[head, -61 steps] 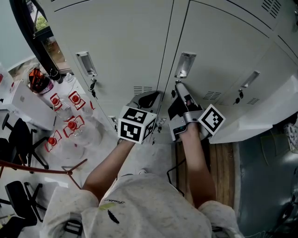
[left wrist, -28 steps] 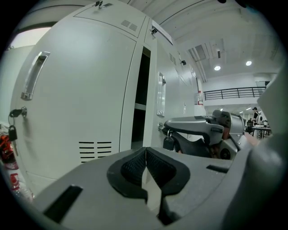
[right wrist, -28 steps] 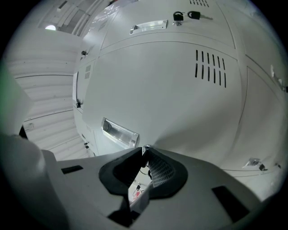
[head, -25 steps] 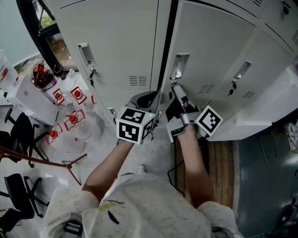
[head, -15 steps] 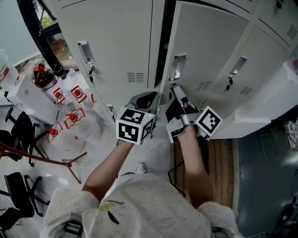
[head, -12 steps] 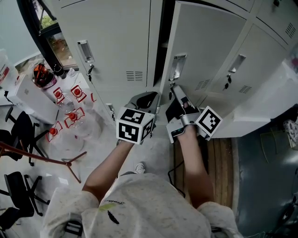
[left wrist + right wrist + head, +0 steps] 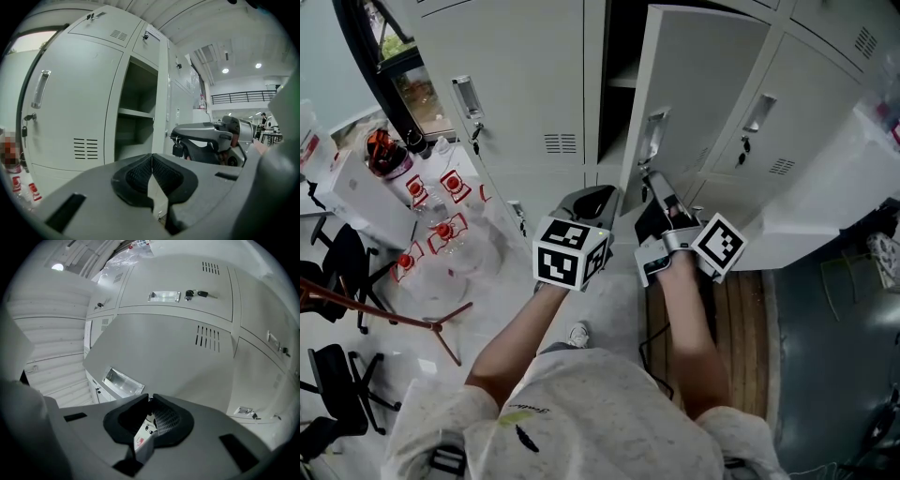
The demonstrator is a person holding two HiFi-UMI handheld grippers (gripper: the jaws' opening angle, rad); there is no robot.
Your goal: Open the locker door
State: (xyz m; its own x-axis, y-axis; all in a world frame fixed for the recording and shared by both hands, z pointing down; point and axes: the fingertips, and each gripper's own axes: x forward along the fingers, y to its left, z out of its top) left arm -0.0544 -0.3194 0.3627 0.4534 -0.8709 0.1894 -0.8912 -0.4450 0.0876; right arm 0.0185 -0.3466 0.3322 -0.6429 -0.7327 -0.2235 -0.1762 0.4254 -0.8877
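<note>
Looking down in the head view, I see the left gripper (image 7: 602, 195) shut and touching nothing. The right gripper (image 7: 652, 178) is closed at the locker door (image 7: 703, 94), its handle recess (image 7: 653, 137) just beyond at 12 o'clock, over pale floor (image 7: 609, 309). Left gripper view: jaws pressed together, empty. The door stands open at 12 o'clock and a key (image 7: 177, 149) dangles at the right gripper's tip. Right gripper view: jaws pinch the key, the door face filling 12 o'clock.

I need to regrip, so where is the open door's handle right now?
In the head view the recessed handle sits on the open locker door, centre-right, just above the right claw.
</note>
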